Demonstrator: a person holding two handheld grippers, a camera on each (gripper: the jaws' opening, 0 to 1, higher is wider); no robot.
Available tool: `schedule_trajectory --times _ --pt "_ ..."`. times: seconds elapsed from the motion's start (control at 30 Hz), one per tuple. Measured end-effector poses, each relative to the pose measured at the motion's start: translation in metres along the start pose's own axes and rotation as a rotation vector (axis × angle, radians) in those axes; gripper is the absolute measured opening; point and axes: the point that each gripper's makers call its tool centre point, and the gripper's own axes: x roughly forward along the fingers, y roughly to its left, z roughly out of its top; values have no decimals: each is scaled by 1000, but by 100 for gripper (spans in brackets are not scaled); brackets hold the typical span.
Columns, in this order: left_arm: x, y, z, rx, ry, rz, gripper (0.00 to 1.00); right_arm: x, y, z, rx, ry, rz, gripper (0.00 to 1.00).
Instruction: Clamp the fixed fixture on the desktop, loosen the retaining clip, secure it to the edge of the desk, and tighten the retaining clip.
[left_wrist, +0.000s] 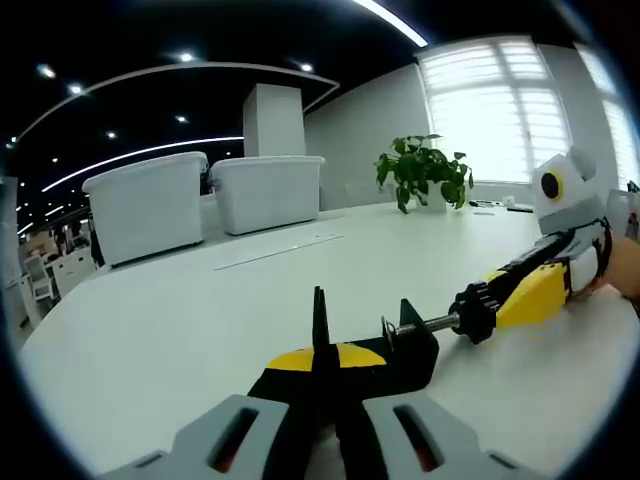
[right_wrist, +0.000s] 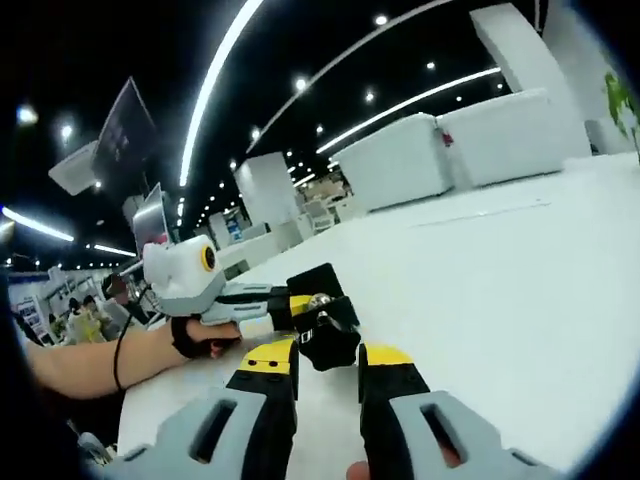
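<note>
Gripping clamp (left_wrist: 400, 350): left fingers (left_wrist: 322, 372) on frame | right fingers (left_wrist: 535, 295) on knob | screw lying level on desk (left_wrist: 180, 330)

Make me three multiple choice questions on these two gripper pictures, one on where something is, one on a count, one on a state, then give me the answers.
1. Where is the potted plant?
A. At the far side of the white table, in front of the window
B. Inside a bin
C. Beside the clamp

2. How many white bins stand on the table?
A. One
B. Two
C. Four

3. In the left gripper view, what is the state of the left gripper?
A. Wide open over bare table
B. Shut on the black clamp fixture
C. Holding the plant

Answers:
1 A, the plant stands at the table's far edge with the bright window behind it.
2 B, two bins sit side by side.
3 B, its jaws meet on the fixture's body, while the right gripper is at the screw knob.
</note>
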Motion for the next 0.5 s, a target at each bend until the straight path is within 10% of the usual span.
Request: schedule_trajectory --times 0.27,0.5 --pt "4 4 0 0 0 -1 6 1 2 -3 -21 5 -38 18" --pt "3 2 -1 0 0 -1 6 1 1 5 -455 -50 -136 17"
